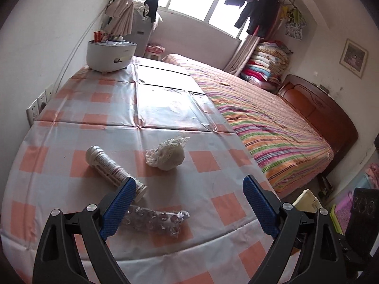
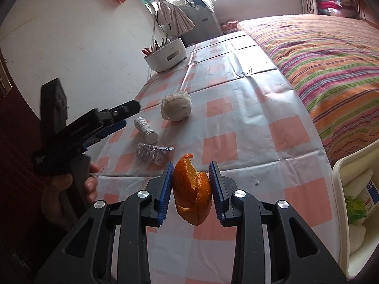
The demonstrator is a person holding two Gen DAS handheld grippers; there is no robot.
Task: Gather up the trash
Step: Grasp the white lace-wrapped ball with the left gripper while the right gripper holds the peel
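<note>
R grip (image 2: 190, 184): clamped on the orange peel (image 2: 192, 190), held up off the table (image 2: 260, 108)
L grip (image 1: 189, 203): wide open, nothing in it, over the blister pack (image 1: 156, 220)
Left on table: tube (image 1: 113, 170), foam net wad (image 1: 168, 155), far of pack
Risk: peel's curled n thin, could slip out b4 the bin (image 2: 341, 203)
View diff: only R cam shows peel + bin w/ trash at right; L cam doesn't

My right gripper (image 2: 190, 187) is angled downward, its blue pads clamped on an orange peel (image 2: 192, 190). My left gripper (image 1: 187, 203) hangs with jaws spread wide and empty, a hand (image 2: 68, 189) wrapped around its handle.
</note>
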